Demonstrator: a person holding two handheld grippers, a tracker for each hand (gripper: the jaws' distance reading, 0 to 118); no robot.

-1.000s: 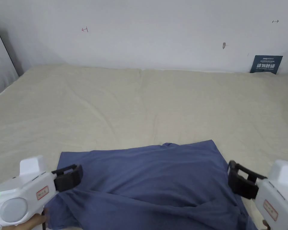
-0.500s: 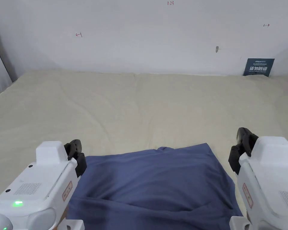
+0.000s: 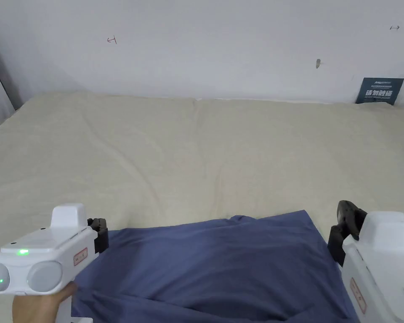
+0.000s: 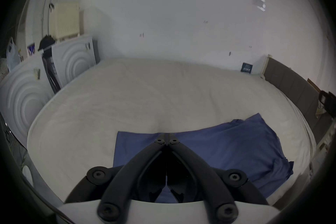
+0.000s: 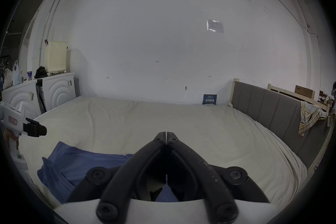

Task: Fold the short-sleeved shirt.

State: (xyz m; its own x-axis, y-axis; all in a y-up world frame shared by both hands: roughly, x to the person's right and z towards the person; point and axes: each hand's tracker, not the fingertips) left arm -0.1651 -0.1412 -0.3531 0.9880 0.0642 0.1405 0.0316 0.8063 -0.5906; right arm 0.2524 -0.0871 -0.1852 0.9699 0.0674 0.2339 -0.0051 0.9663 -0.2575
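Both tongs pressed together, empty; soft blue shirt rumpled on cream sheet.

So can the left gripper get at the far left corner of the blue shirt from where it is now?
Probably yes: the left gripper, jaws closed on nothing, hovers beside that corner of the shirt, with nothing between them.

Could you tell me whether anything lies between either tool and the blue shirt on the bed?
Nothing visible does. The left tool is at the blue shirt's far left corner, the right tool beside its right edge, both shut. Around the shirt there is bare bed sheet.
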